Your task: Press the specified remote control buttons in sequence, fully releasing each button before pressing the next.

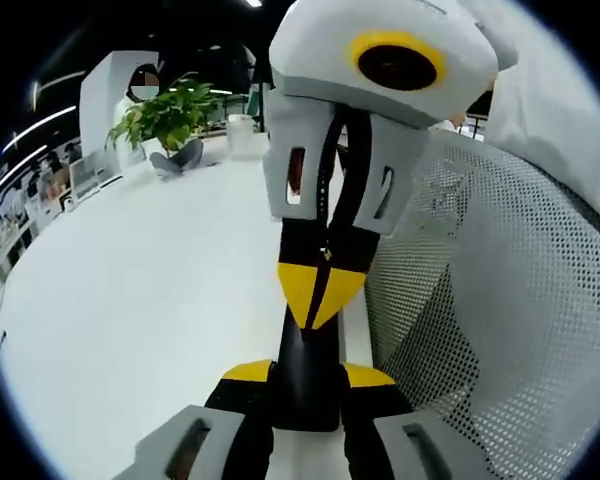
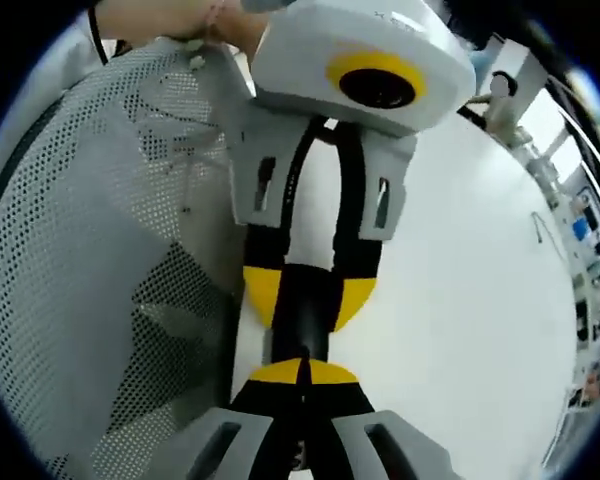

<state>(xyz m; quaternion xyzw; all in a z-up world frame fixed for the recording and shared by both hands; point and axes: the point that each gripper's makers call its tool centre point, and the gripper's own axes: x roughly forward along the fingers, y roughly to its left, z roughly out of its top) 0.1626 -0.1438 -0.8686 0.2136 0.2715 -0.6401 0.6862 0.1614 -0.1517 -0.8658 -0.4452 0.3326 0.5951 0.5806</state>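
Your left gripper [image 1: 308,372] has its fingers clamped on the black remote [image 1: 305,395], one yellow tip on each side of it. Your right gripper [image 1: 320,290] faces it from the far end, fingers clenched together, tips touching the remote. In the right gripper view, your right gripper [image 2: 300,372] is near, the remote [image 2: 302,325] runs just past its tips, and your left gripper [image 2: 310,290] grips it beyond. White surface [image 1: 130,300] underneath, mesh chair back [image 1: 500,300] right beside it, potted plant [image 1: 165,115] far left
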